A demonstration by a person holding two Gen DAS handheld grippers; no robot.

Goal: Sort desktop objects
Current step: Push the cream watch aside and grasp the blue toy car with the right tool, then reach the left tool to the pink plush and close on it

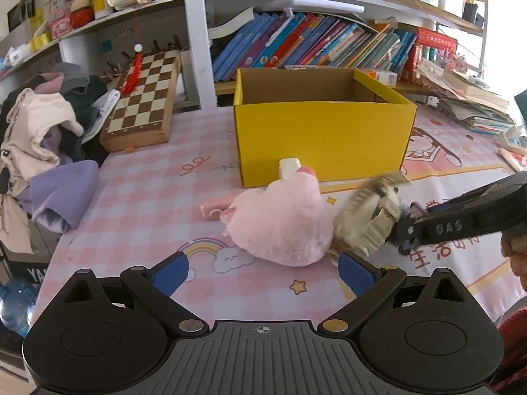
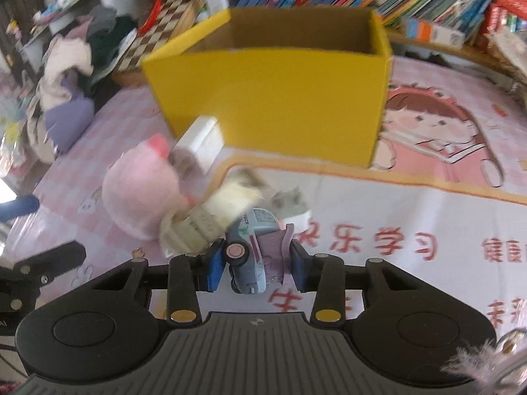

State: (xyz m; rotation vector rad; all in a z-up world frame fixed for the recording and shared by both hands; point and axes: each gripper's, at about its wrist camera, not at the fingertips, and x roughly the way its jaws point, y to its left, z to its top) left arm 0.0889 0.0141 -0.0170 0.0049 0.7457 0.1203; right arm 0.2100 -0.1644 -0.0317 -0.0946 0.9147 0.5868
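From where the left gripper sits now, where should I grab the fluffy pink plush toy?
Take the pink plush toy across its rounded body, coming straight forward and low along the desk. The open left gripper already faces its near side, and the soft bulge looks compressible. Avoid its right flank, where the cream toy crowds it.

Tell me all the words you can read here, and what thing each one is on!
"TRUCK": on the toy car held in the right tongs.
"DAS": on the arm of the right tongs.
"乐学习": red print on the table mat.
Book spines on the shelf: too small and blurred to read.
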